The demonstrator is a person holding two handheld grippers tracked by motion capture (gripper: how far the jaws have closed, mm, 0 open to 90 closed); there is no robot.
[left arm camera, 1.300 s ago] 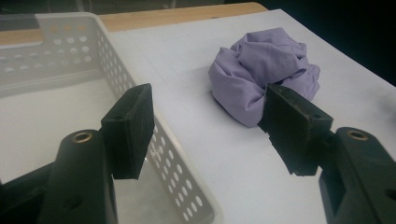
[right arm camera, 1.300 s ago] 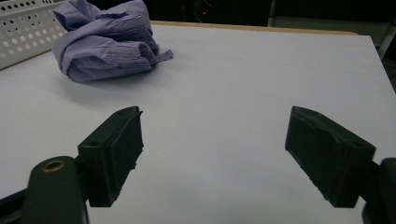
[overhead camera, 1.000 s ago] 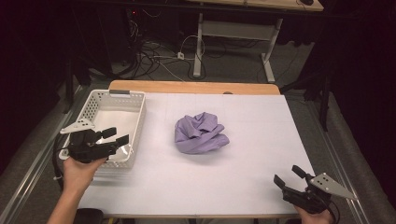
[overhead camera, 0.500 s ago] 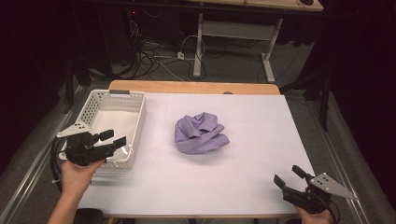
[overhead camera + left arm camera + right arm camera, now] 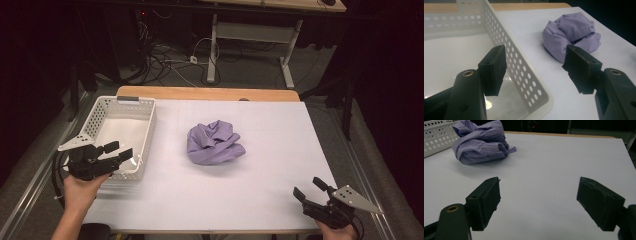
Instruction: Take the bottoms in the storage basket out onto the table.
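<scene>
A crumpled lilac cloth (image 5: 215,143) lies near the middle of the white table (image 5: 280,150); it also appears in the left gripper view (image 5: 571,35) and the right gripper view (image 5: 481,142). A white perforated basket (image 5: 102,117) stands at the table's left edge, nothing in it. My left gripper (image 5: 120,150) hovers open over the basket's near right corner (image 5: 536,100), jaws empty. At the table's near right corner my right gripper (image 5: 310,189) is open and empty, pointed toward the cloth.
A wooden strip (image 5: 207,93) runs along the table's far edge. Beyond it, cables (image 5: 170,55) lie on the floor and a white desk frame (image 5: 250,40) stands. Bare table surface spreads between the cloth and both grippers.
My left gripper has drifted slightly toward the near left, along the basket's near end. The right gripper and the cloth have stayed put.
</scene>
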